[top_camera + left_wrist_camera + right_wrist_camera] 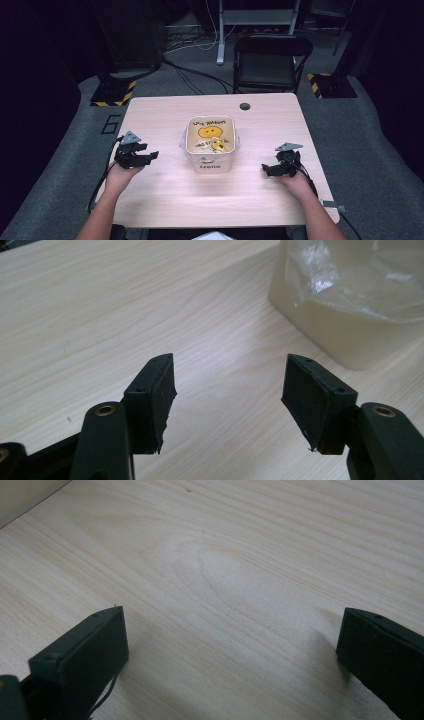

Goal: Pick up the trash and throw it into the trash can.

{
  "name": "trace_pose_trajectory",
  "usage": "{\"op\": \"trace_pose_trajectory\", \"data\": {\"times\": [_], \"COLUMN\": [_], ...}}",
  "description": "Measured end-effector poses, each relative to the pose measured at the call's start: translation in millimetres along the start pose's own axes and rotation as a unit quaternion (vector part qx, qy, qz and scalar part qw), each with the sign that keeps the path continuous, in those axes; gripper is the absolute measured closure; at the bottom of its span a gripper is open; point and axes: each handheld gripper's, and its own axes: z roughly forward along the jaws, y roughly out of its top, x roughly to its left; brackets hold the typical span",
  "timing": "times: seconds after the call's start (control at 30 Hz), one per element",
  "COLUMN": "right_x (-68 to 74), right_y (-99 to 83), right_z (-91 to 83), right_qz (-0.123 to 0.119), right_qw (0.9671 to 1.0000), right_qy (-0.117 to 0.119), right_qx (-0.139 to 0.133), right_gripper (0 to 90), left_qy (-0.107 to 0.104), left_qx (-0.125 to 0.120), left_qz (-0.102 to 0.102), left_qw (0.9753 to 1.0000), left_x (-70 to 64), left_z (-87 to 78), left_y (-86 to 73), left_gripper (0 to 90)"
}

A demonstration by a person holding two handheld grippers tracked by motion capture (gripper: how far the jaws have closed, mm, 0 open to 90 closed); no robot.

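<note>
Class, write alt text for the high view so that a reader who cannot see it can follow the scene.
A person's two hands rest on a light wooden table, the left gripper and right gripper flanking a white tub lined with a clear bag that bears a yellow smiley face. Both grippers point inward, jaws open. A black folding chair stands beyond the table.

you are working at a pale wood-grain table [165, 195] that is standing on grey carpet [60, 175]. a small dark round grommet hole [244, 106] is sitting near the table's far edge. beyond it, a black folding chair [270, 62] is facing the table. two black stand bases with yellow-and-black hazard stripes are flanking the scene, one at far left [114, 93] and one at far right [332, 85]. cables [197, 75] are trailing across the floor toward a pale metal frame [257, 20] at the back.
</note>
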Motion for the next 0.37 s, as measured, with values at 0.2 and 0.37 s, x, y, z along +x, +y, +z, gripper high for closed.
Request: {"op": "trace_pose_trajectory", "data": {"times": [0.2, 0.37], "right_x": [0.0, 0.3], "right_y": [0.0, 0.0], "right_z": [0.0, -0.1], "right_qz": [0.0, 0.001], "right_qw": [1.0, 1.0], "right_qy": [0.0, -0.001], "right_qx": [0.0, 0.0], "right_gripper": [0.0, 0.0], "left_qy": [-0.015, -0.023], "left_qx": [0.004, 0.013], "left_qz": [-0.017, -0.022], "left_qw": [0.9997, 0.9994], "left_x": [3.7, 5.7], "left_z": [10.5, 19.4], "left_y": [-15.5, -27.6], "left_gripper": [37.3, 36.1]}}
